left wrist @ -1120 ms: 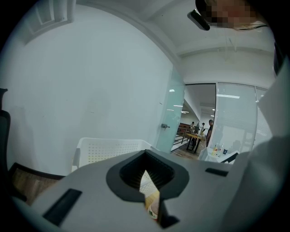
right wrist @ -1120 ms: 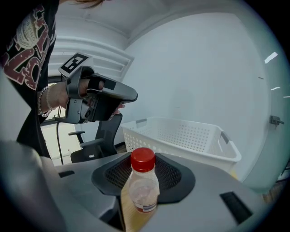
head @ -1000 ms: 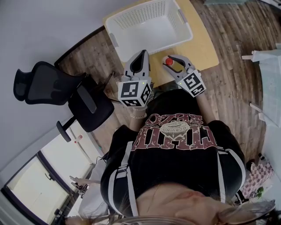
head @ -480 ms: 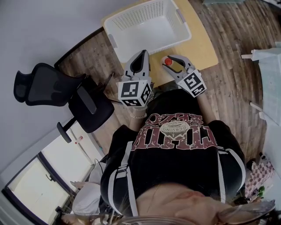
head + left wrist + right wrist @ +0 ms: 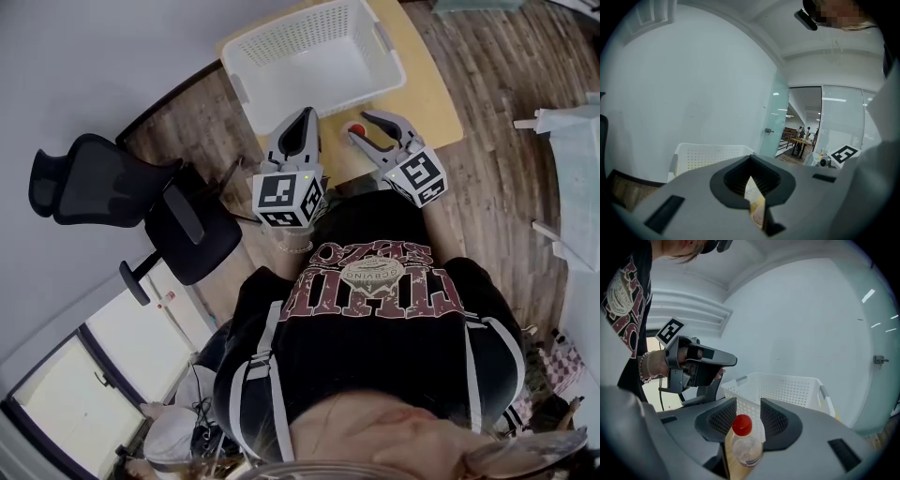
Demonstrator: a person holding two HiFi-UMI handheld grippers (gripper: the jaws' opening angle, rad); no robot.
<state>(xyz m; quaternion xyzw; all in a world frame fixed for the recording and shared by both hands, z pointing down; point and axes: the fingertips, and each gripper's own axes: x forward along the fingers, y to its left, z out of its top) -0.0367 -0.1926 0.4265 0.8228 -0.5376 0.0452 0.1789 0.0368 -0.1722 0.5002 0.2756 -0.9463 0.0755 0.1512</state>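
Note:
A small clear bottle with a red cap stands upright on the wooden table, just in front of a white perforated basket. My right gripper is open, its jaws standing either side of the bottle and apart from it; the head view shows the same bottle between the jaws of the right gripper. My left gripper is shut with nothing in it, held over the table's near edge, left of the bottle. In the left gripper view only a thin wedge shows between the left gripper jaws.
The basket sits at the table's far end by the wall and looks empty. A black office chair stands on the wood floor at the left. A glass door and distant people show behind the right gripper's marker cube.
My right gripper has opened and let go of the bottle, which now stands lower between the parted jaws. The left gripper has hardly moved.

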